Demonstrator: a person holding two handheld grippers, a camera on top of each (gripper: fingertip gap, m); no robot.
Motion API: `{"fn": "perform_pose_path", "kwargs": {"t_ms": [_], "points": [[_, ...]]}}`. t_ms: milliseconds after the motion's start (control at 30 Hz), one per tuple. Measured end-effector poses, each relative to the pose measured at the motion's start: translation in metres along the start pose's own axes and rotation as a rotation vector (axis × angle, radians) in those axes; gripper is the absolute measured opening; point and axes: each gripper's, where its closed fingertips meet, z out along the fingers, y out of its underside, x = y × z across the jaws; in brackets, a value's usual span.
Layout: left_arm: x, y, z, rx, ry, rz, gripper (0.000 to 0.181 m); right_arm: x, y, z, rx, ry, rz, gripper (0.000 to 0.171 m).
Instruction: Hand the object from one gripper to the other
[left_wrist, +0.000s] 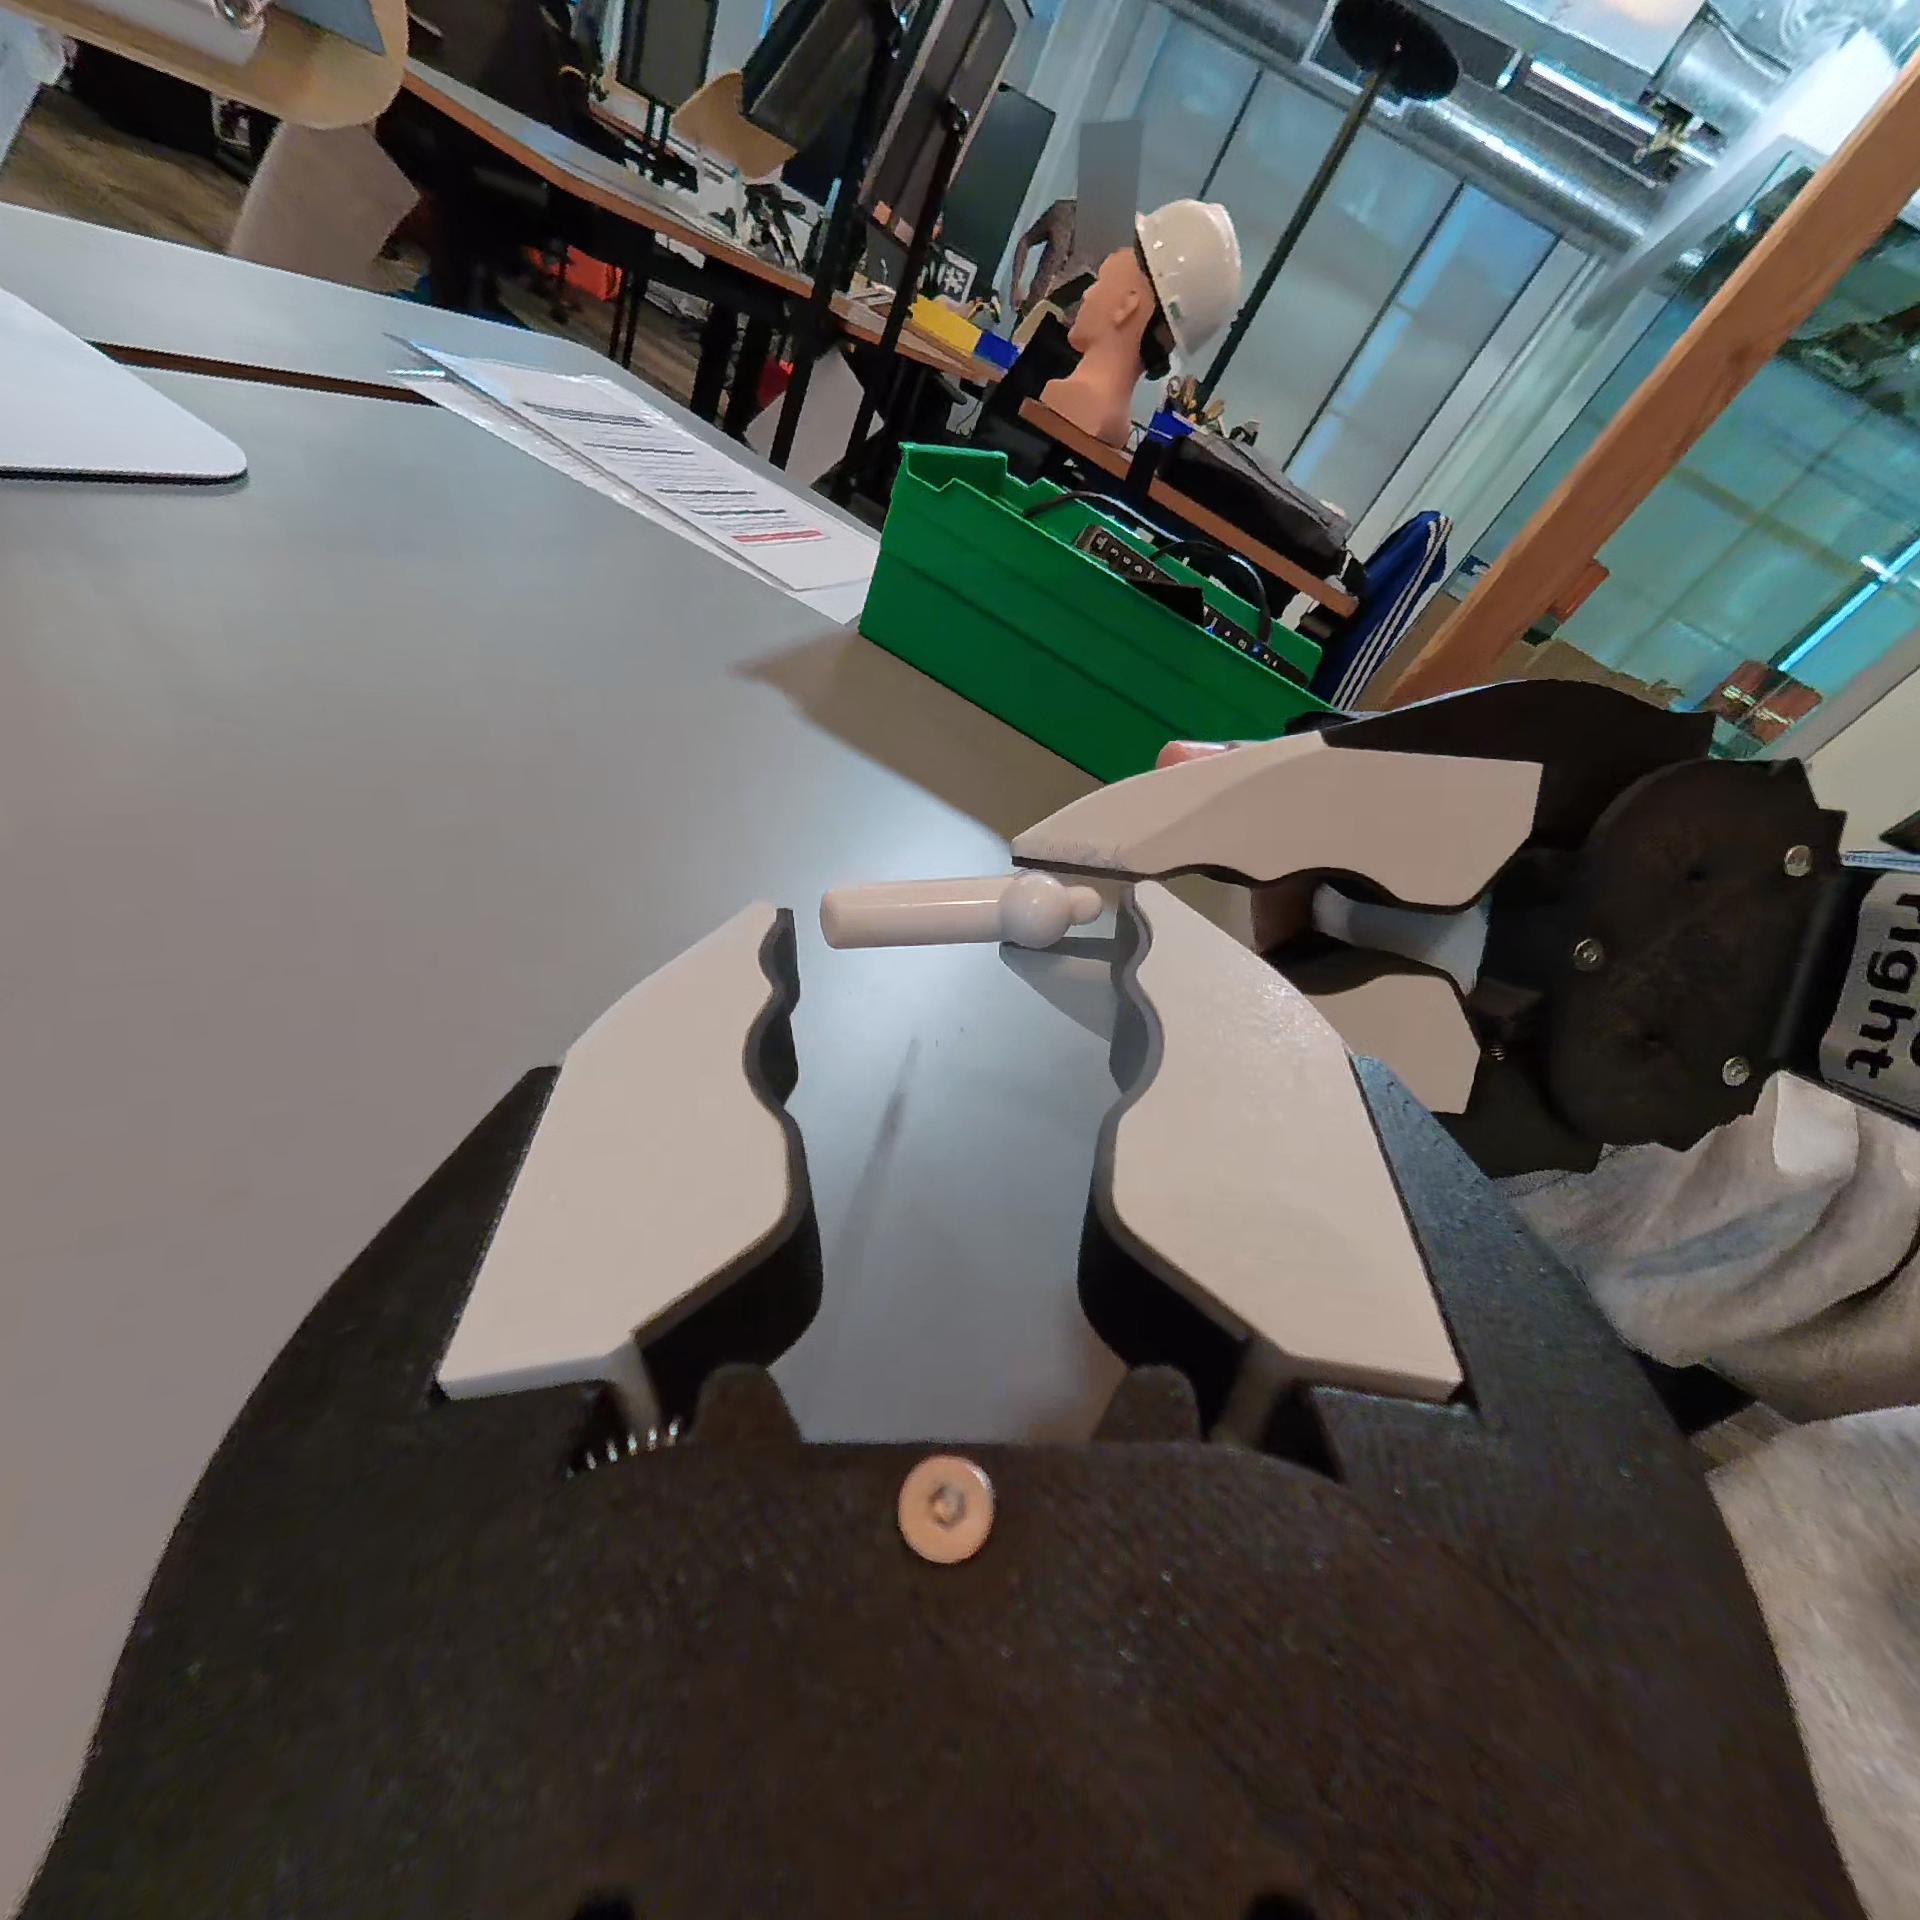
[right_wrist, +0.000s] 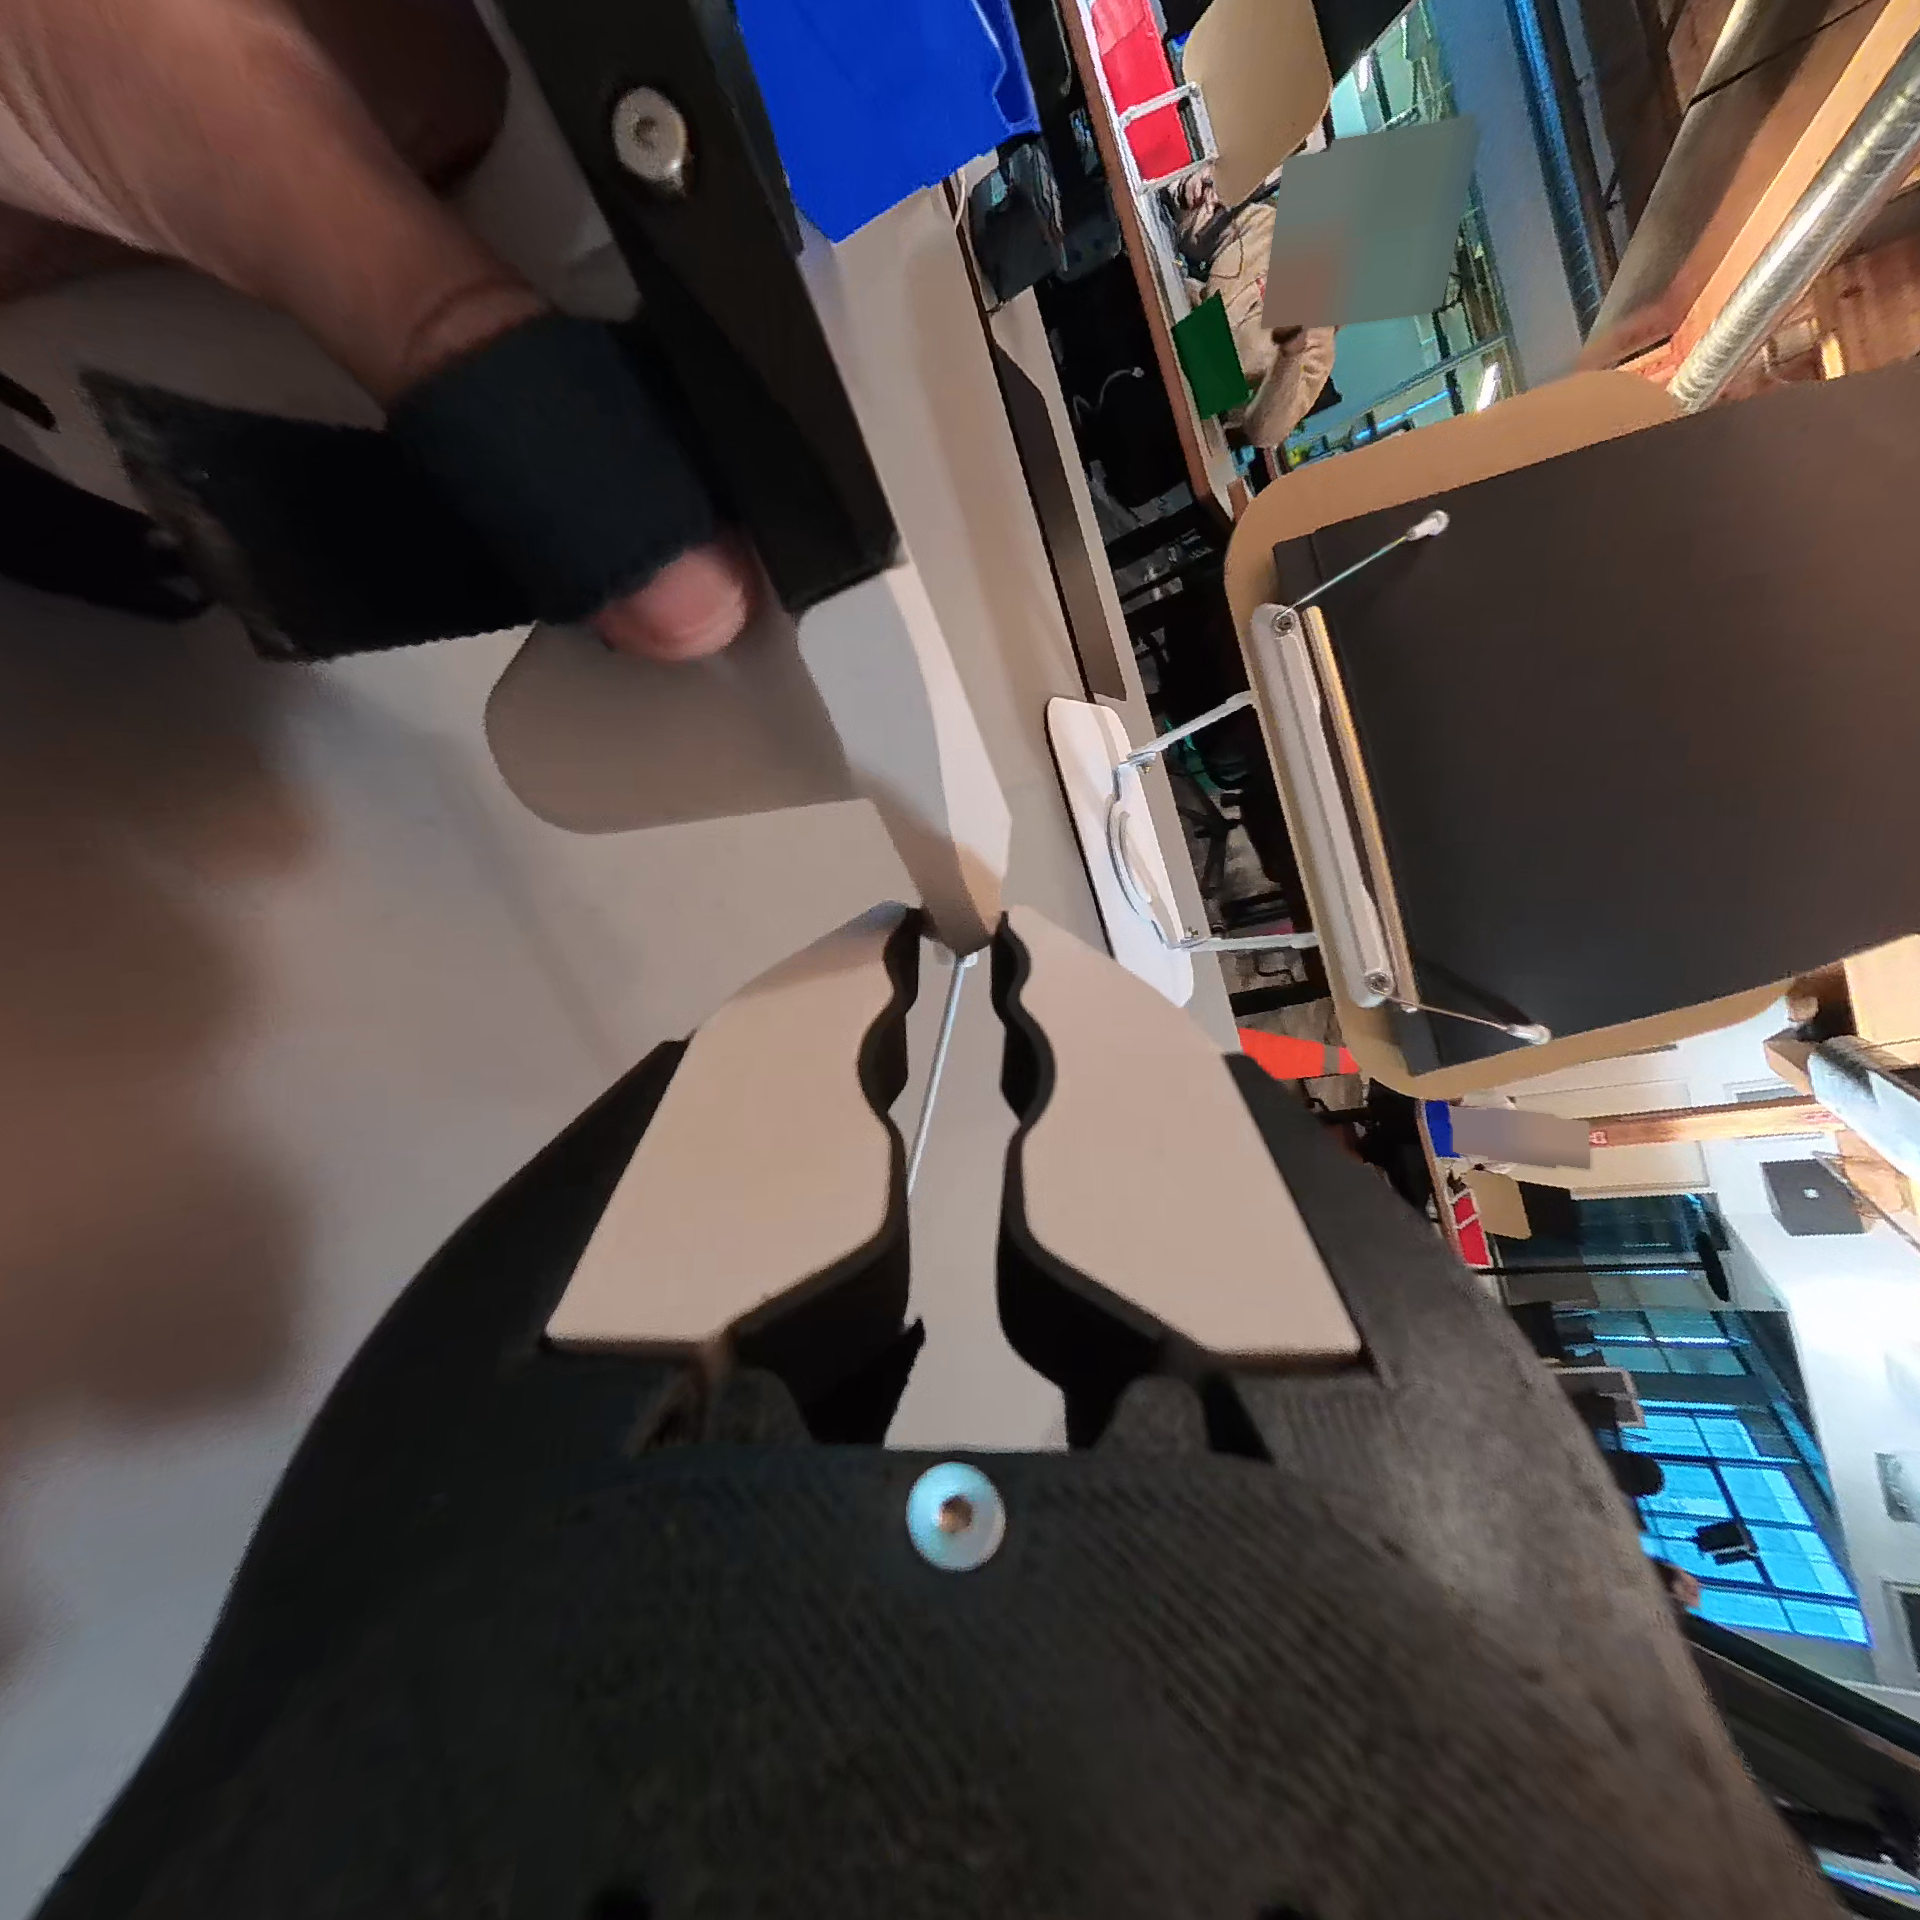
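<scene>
White peg juts from right gripper, ahead of left gripper.

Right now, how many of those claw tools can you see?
2. The left gripper fills the foreground of the left wrist view, open. The right gripper reaches in from the right, nearly closed and apparently pinching the end of a white peg.

The smooth peg-shaped plastic object is off-white. The left gripper and right gripper have pale grey finger plates on black bodies. The tabletop is plain grey, the plastic crate bright green, the hard hat white.
</scene>
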Motion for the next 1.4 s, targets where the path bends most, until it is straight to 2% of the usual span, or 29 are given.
{"fn": "perform_pose_path", "kwargs": {"t_ms": [33, 133, 500, 667, 867, 1033, 1133, 1267, 1400], "points": [[0.000, 0.001, 0.000, -0.005, 0.004, -0.001, 0.057, 0.000, 0.000, 0.000, -0.004, 0.001, -0.010, 0.013], [0.000, 0.003, 0.001, -0.026, 0.003, 0.005, 0.051, -0.002, 0.001, 0.001, -0.005, -0.004, -0.022, 0.013], [0.002, -0.001, -0.002, -0.018, 0.005, 0.060, 0.051, 0.001, -0.002, 0.000, 0.043, 0.048, -0.098, 0.014], [-0.005, -0.009, -0.007, 0.027, 0.002, 0.015, 0.051, 0.002, 0.001, 0.004, 0.044, 0.057, -0.083, 0.033], [-0.016, -0.016, -0.016, 0.072, 0.059, -0.077, 0.051, 0.015, 0.004, 0.001, 0.110, 0.040, 0.108, 0.042], [-0.003, -0.011, -0.020, -0.009, 0.139, 0.123, 0.051, 0.016, 0.006, -0.002, 0.219, -0.083, 0.335, 0.037], [0.001, 0.000, -0.022, -0.079, 0.163, 0.214, 0.051, 0.013, 0.007, -0.003, 0.290, -0.226, 0.544, 0.036], [0.004, 0.000, -0.024, -0.078, 0.203, 0.200, 0.050, 0.004, -0.008, -0.018, 0.448, -0.499, 0.768, 0.043], [0.003, 0.002, -0.025, -0.091, 0.199, 0.224, 0.050, 0.014, -0.013, -0.026, 0.519, -0.566, 0.898, 0.040]]}}
